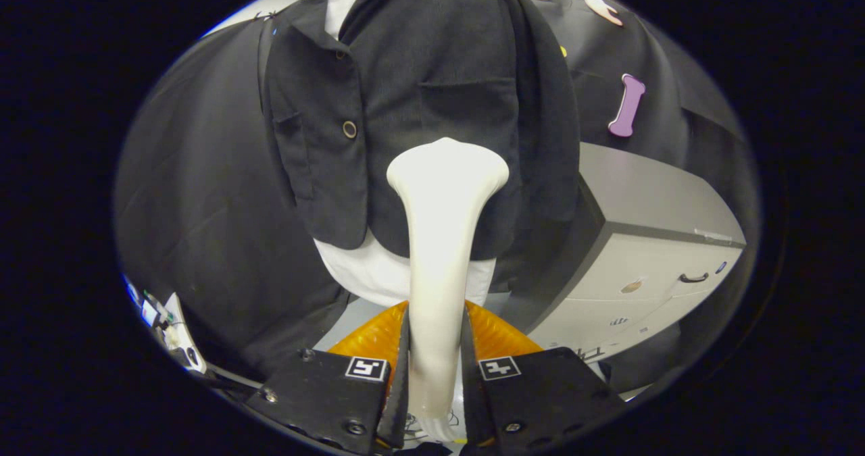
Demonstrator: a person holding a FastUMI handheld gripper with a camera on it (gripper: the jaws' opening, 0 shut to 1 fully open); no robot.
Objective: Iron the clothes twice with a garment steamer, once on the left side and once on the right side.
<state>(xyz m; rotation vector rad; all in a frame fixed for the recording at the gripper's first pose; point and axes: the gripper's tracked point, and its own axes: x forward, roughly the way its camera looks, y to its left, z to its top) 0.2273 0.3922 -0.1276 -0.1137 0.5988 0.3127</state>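
I see even, soft lighting; the steamer head [447, 165] glares pale, and strong fisheye distortion bends the edges.

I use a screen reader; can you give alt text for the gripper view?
The gripper is shut on a white steamer, whose head is up against a dark jacket hanging ahead. A grey cabinet stands beside the jacket.

Cream garment steamer [439, 240] clamped by its handle between both fingers [400, 368] of gripper [436, 368], upright w/ wide head against front of dark buttoned jacket [419, 71] hanging over white shirt [365, 273].
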